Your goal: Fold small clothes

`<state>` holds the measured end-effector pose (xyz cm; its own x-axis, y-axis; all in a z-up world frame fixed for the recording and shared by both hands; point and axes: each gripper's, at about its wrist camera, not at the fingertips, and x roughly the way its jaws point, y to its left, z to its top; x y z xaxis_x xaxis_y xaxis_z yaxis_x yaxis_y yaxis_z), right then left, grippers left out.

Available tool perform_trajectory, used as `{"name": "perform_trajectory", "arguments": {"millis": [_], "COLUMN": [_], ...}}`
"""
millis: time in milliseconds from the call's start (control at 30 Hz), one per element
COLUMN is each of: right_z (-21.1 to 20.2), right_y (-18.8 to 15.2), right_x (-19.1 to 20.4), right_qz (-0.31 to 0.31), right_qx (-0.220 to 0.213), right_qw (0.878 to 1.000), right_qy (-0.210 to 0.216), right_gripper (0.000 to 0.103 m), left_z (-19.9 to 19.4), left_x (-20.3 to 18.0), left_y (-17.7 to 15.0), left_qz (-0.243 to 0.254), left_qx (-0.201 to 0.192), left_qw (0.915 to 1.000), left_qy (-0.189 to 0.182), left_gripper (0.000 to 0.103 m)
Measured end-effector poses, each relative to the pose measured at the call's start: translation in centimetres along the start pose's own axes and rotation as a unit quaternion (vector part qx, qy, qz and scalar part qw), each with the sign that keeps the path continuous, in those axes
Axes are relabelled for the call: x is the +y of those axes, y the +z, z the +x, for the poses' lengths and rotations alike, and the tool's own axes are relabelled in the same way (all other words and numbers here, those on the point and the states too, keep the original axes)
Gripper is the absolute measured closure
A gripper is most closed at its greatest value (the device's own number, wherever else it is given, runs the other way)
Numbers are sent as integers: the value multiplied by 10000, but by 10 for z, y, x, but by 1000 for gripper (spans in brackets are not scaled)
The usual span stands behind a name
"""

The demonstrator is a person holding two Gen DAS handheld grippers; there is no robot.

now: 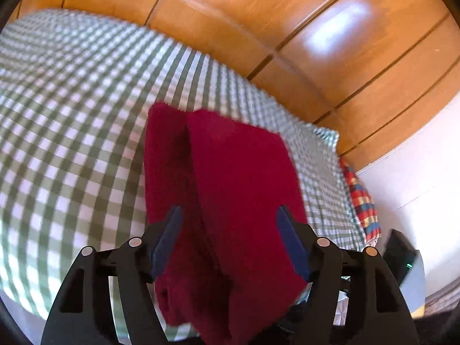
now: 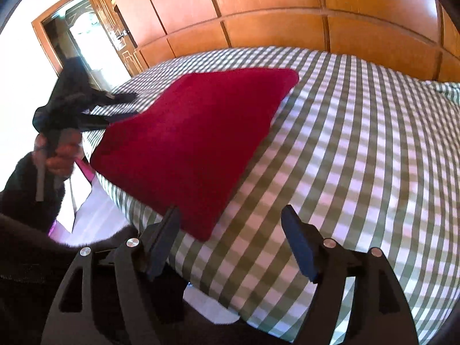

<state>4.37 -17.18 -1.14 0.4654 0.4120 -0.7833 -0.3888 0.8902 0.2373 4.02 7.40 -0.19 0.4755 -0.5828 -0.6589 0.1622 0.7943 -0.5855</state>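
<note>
Step in hand, as I judge it: a fold just laid down and let go. The dark red garment (image 2: 195, 141) lies flat on the green-and-white checked bedsheet (image 2: 359, 149), near the bed's near edge, with one straight folded side and a rounded far corner.

Right gripper (image 2: 230, 241): jaws wide apart, nothing between the pads, only checked sheet and the garment's near corner beyond them.

Left gripper (image 1: 230, 244): jaws also spread wide; red cloth fills the gap, but the pads stand clear of it on both sides — no grip.

Next move probably calls for picking a fresh edge or corner and closing on it for a further fold.

View differences: the right wrist view shows the whole outline, the left gripper and the person's hand (image 2: 60, 155) holding it. The left wrist view shows a lengthwise crease — two layers — and a striped cloth (image 1: 362, 201) at the bed's far side.
</note>
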Motion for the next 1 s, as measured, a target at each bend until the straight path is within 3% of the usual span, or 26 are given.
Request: {"name": "perform_trajectory", "arguments": {"millis": [67,133,200,333,400,533,733,833,1000], "right_z": [0,2,8,16,20,43,76,77,64], "right_y": [5,12,17,30,34,32,18,16,26], "right_x": [4,13,21,36,45,71,85,88,78], "right_qz": [-68,-136,-221,-279,-337,-840,-1224,-1307,-1045], "right_qx": [-72,-117,-142,-434,-523,-433,-279,-262,-117], "right_qw": [9999,9998,9996,9986,9981,9955,9907,9889,9939], "right_qy": [-39,-63,-66,-112,-16,-94,-522,-657,-324], "right_gripper": [31,31,31,32,36,40,39,38,35], "left_z": [16,28,25,-15,-24,-26,23,24,2], "left_x": [3,-1,-9,-39,-46,-31,11,-3,-41], "left_y": [4,7,8,7,5,-7,-25,-25,-24], "left_qz": [-88,37,219,688,827,767,494,689,1103], "left_qx": [234,357,138,-740,-897,-933,-524,-620,-1020], "left_qw": [9997,9994,9996,9949,9923,9903,9866,9804,9656], "left_qy": [-45,24,83,34,192,694,1466,1740,2124], "left_gripper": [43,78,89,90,90,90,88,87,87]}}
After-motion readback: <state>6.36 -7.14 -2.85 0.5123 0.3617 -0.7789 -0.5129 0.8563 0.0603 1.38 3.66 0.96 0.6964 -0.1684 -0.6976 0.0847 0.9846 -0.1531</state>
